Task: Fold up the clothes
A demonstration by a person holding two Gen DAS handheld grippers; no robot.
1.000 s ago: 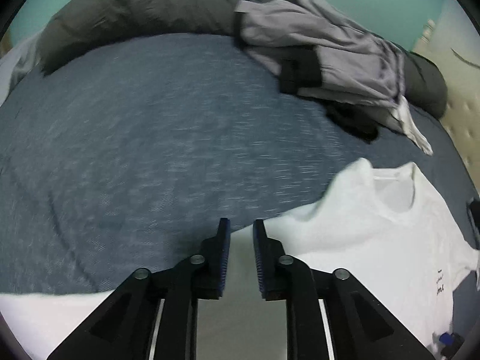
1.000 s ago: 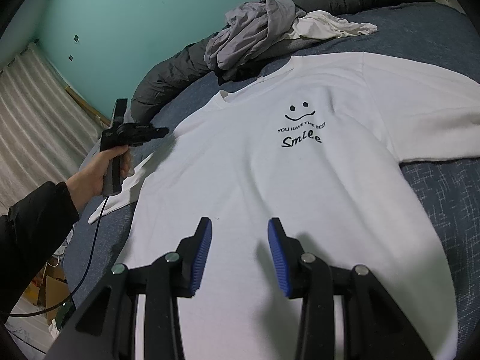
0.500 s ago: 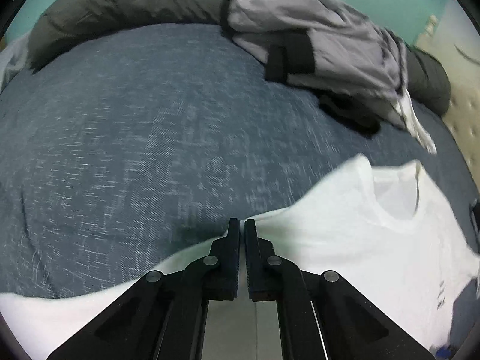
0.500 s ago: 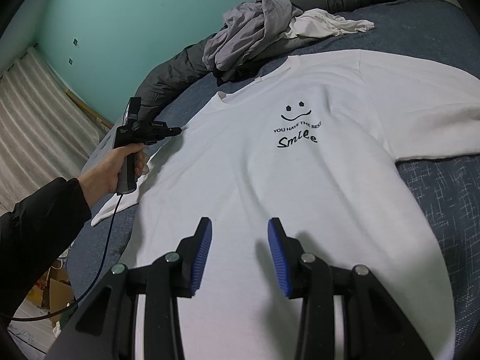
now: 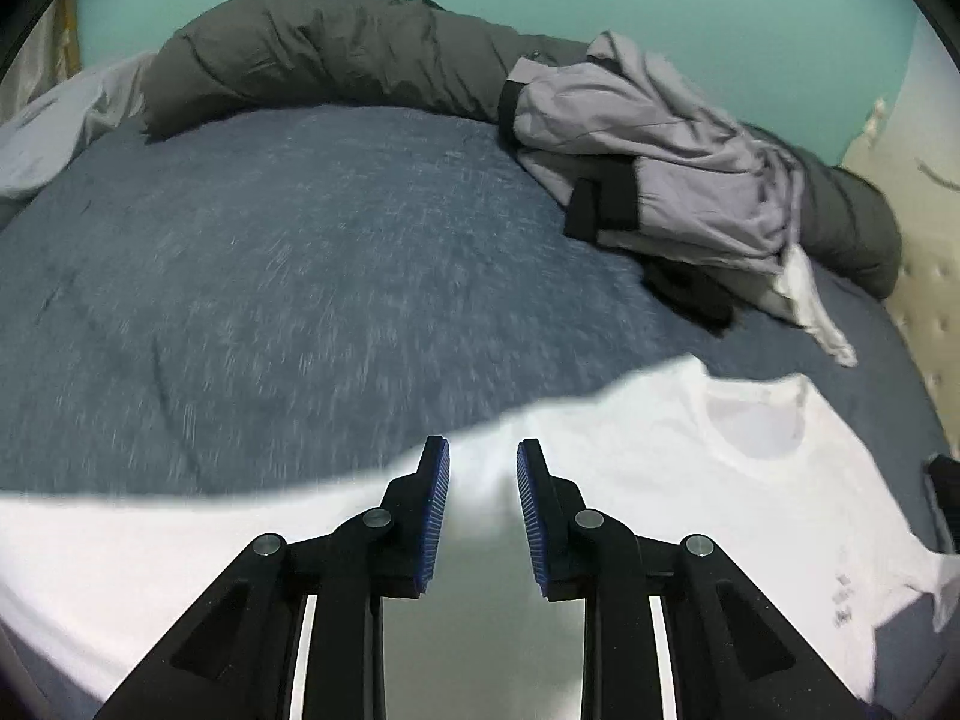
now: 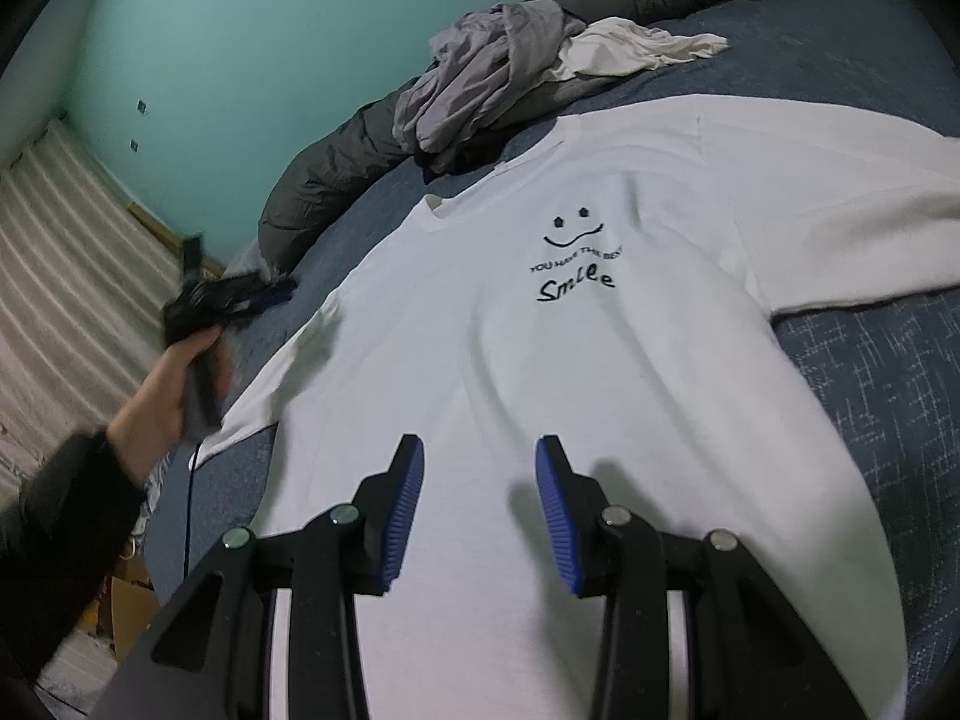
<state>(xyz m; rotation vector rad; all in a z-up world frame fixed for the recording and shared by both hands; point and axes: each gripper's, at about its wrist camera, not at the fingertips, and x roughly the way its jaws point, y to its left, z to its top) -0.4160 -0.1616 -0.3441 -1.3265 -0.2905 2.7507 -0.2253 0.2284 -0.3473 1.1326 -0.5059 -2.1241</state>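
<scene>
1. Half a second ago the left gripper [image 5: 483, 480] had its jaws nearly shut at the sleeve edge of the white T-shirt [image 6: 540, 390]; now they are standing apart again, with nothing between the blue pads [image 5: 435, 504].
2. In the right wrist view, the hand [image 6: 159, 393] holding the left gripper is sitting lower along the left edge of the frame than before and is showing motion blur; the gripper body is now off the shirt's left sleeve, over the blue bedspread [image 6: 870, 372].
3. The left gripper is hovering over the shirt's sleeve edge at bottom centre of its view; whether the fingertips are touching the cloth cannot be told.
4. The right gripper [image 6: 480, 480] is keeping the same pose as before: jaws wide open, empty, poised over the lower part of the shirt.
5. The T-shirt is lying face up and spread flat on the bedspread, its "Smile" print [image 6: 573, 276] right of centre in the right wrist view.
6. A heap of grey clothes [image 5: 654, 156] is lying in the upper right of the left wrist view, against a dark rolled duvet [image 5: 336, 54].
</scene>
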